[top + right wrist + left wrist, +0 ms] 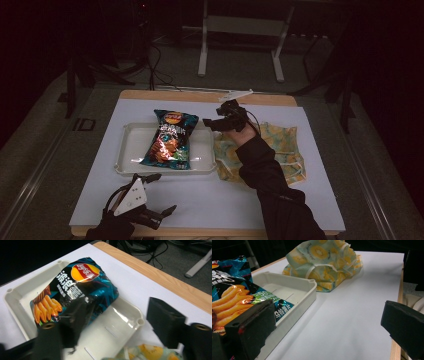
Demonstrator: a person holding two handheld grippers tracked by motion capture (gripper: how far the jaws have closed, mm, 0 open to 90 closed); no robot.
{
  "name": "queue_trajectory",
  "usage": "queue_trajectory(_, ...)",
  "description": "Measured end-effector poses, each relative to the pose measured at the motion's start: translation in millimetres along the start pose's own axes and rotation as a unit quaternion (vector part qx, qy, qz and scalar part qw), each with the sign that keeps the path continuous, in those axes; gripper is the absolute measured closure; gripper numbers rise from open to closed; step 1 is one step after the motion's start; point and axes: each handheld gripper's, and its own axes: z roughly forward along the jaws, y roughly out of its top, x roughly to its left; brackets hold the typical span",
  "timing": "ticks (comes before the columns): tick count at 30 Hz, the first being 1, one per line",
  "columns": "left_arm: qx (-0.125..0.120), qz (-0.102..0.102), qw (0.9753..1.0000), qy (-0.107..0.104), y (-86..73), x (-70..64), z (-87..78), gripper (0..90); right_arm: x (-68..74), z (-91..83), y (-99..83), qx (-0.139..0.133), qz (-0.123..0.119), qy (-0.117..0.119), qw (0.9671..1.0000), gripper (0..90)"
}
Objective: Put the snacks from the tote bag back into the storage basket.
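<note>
**Crisp bag in the tray, both jaws empty**

The crisp bag (170,139) lies diagonally in the white tray (131,150) on the counter (300,200), its top end overhanging the far rim. The right hand-held gripper (216,123) hovers just beyond the tray's far right corner, jaws spread and holding nothing; the left hand-held gripper (159,193) rests near the counter's front edge, jaws likewise apart and empty.

Risks, as I judge them: the foil is slick and puffed, so a shallow pinch could slide off, or a hard one could crush the crisps. A low approach might catch the tray rim and shove the tray (it looks light). The right forearm lies over the kiwi-print cloth bag (287,145), and a sleeve could drag it.

The room beyond is dark, and that cloth bag's middle is hidden under the arm.
</note>
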Motion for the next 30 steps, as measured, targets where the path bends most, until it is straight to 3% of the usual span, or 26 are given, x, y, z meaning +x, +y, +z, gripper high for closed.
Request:
queue_trajectory(4, 0.001, 0.000, 1.0000, 0.000, 0.0, 0.1, -0.1, 0.2, -5.5, -9.7, -5.8, 0.001, -0.002, -0.010, 1.0000, 26.6)
queue_trajectory(11, 0.001, 0.001, 1.0000, 0.000, 0.0, -0.1, -0.2, 0.1, -15.6, -27.9, -17.3, -0.013, 0.008, -0.028, 0.9995, 13.4)
queue_trajectory(17, 0.001, 0.000, 1.0000, 0.000, 0.1, -0.2, 0.3, 0.1, -27.5, -49.6, -24.8, -0.037, 0.025, -0.042, 0.9981, 13.5)
queue_trajectory(22, 0.002, 0.001, 1.0000, 0.000, 0.1, -0.1, -0.1, 0.2, -39.8, -65.6, -33.9, -0.031, 0.023, -0.062, 0.9973, 13.7)
queue_trajectory(30, 0.002, -0.001, 1.0000, -0.001, 0.2, -0.5, 0.8, 0.1, -66.3, -90.7, -52.7, -0.034, 0.044, -0.093, 0.9941, 14.0)
